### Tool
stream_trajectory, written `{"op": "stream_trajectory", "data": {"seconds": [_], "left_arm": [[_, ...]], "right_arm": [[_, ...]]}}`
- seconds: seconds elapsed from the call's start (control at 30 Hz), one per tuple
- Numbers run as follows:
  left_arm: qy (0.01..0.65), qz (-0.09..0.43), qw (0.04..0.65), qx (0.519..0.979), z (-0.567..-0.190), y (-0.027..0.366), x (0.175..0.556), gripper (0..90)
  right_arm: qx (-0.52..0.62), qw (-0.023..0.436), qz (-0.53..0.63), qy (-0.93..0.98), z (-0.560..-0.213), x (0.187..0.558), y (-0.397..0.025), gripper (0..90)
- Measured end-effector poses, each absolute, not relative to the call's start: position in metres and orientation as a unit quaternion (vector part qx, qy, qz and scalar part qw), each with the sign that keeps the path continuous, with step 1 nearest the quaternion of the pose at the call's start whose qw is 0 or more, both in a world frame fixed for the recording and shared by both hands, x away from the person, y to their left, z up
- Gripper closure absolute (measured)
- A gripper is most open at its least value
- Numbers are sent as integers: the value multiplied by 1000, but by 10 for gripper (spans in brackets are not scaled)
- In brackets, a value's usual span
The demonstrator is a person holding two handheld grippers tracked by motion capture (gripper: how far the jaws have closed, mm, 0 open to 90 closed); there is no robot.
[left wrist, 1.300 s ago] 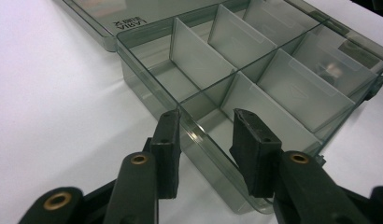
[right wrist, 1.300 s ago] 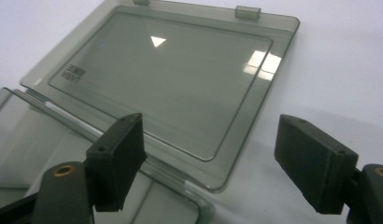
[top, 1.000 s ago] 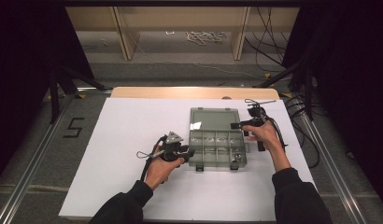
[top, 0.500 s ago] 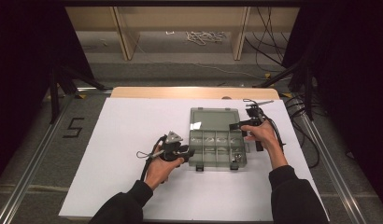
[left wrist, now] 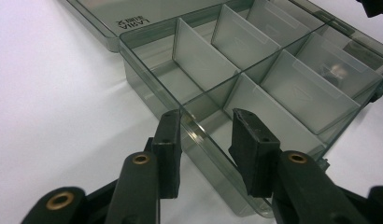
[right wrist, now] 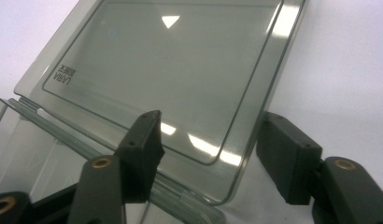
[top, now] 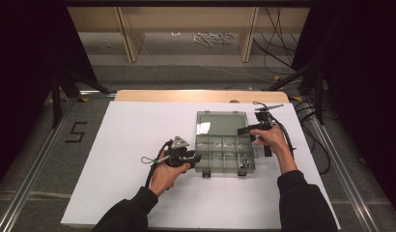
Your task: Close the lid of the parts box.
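Smoky clear-plastic organizer box (top: 225,153) sat at table centre, lid (top: 221,123) already flat open at 12 o'clock; we'd left gripper (left wrist: 206,135) spread astride its wall, right gripper (right wrist: 208,149) spread over lid corner, closing still undone.

Black sleeves, black gripper (left wrist: 206,154), brass screws

I seem to be in a lab recording booth: black curtains (top: 22,72) at nine and three o'clock, a white table (top: 138,130), cables (top: 278,34) at one o'clock, and, at twelve, possibly bare wooden shelving (top: 186,24).
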State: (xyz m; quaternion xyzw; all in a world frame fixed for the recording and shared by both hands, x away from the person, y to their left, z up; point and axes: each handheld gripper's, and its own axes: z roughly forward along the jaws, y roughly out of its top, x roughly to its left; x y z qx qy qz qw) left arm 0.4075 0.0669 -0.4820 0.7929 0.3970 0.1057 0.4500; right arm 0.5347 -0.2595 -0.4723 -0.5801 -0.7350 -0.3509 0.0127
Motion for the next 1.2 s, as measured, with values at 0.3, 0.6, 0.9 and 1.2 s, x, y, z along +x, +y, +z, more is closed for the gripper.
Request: {"op": "stream_trajectory", "data": {"seconds": [0.3, 0.6, 0.9, 1.2], "left_arm": [[396, 104, 446, 796, -481, 67, 408, 632], [397, 103, 447, 795, -481, 66, 408, 637], [401, 99, 451, 791, -481, 66, 408, 637], [402, 98, 451, 791, -481, 66, 408, 637]], "right_arm": [[-587, 11, -370, -720, -468, 532, -267, 534], [-586, -2, -398, -706, -466, 527, -273, 648], [-575, -18, -422, -701, -460, 524, -276, 741], [-555, -39, -429, -712, -459, 523, -279, 760]]}}
